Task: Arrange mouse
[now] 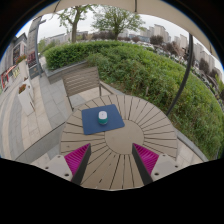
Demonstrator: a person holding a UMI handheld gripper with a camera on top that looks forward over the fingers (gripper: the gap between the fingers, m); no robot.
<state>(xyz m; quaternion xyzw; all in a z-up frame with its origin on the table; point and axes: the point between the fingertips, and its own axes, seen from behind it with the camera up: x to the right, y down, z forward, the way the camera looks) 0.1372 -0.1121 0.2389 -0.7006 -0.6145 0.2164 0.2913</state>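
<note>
A small white mouse [102, 116] sits on a dark blue mouse pad [103, 121] on a round slatted wooden table [140, 125]. The pad lies on the far half of the table, beyond my fingers. My gripper [112, 158] is open and empty, hovering over the near part of the table, with its magenta pads [76, 157] wide apart. The mouse is well ahead of the fingertips, roughly in line with the gap between them.
A wooden slatted chair [82, 85] stands behind the table. A green hedge [150, 70] runs along the back and right. A paved patio floor [25, 120] lies to the left, with more furniture [12, 75] at the far left.
</note>
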